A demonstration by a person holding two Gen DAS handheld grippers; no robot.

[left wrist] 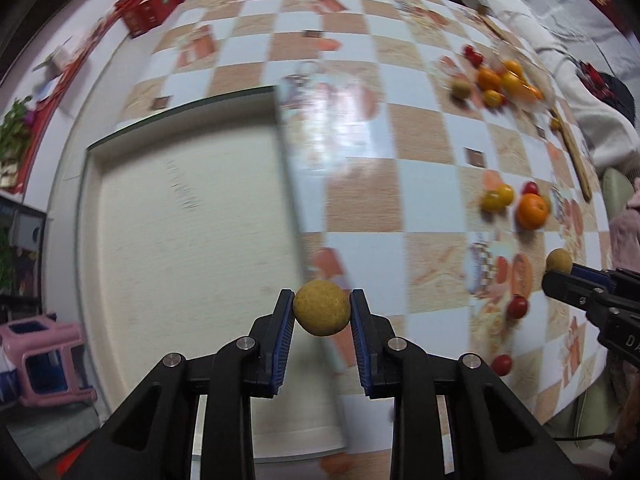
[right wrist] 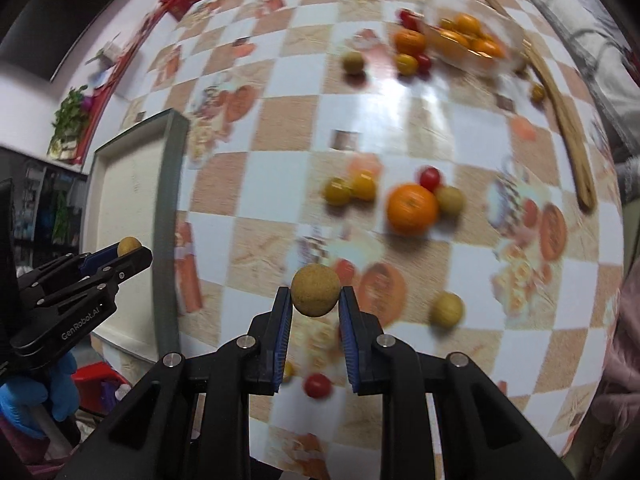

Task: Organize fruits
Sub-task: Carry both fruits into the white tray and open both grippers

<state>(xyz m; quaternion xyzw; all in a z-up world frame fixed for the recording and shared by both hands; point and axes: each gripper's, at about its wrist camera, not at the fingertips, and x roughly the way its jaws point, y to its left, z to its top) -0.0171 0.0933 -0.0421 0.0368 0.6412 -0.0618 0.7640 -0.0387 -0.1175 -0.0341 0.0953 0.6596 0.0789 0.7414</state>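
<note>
My left gripper (left wrist: pixel 321 307) is shut on a small tan round fruit (left wrist: pixel 321 307), held in the air over the right edge of a pale rectangular tray (left wrist: pixel 184 216). My right gripper (right wrist: pixel 315 295) is shut on a second tan round fruit (right wrist: pixel 315 290) above the checkered tablecloth. Each gripper shows in the other's view, the left gripper (right wrist: pixel 130 249) at the left edge with its fruit, the right gripper (left wrist: pixel 560 266) at the right edge. Loose on the cloth lie an orange (right wrist: pixel 412 210), yellow tomatoes (right wrist: pixel 352 190), red cherry tomatoes (right wrist: pixel 318 385) and tan fruits (right wrist: pixel 447 309).
A clear bowl (right wrist: pixel 508 56) with oranges stands at the back right, more fruit (right wrist: pixel 408 42) beside it. A wooden stick (right wrist: pixel 568 120) lies along the right table edge. Red boxes (left wrist: pixel 156 0) sit at the far left. A blue-gloved hand (right wrist: pixel 44 396) holds the left gripper. A pink stool (left wrist: pixel 44 364) stands below the table.
</note>
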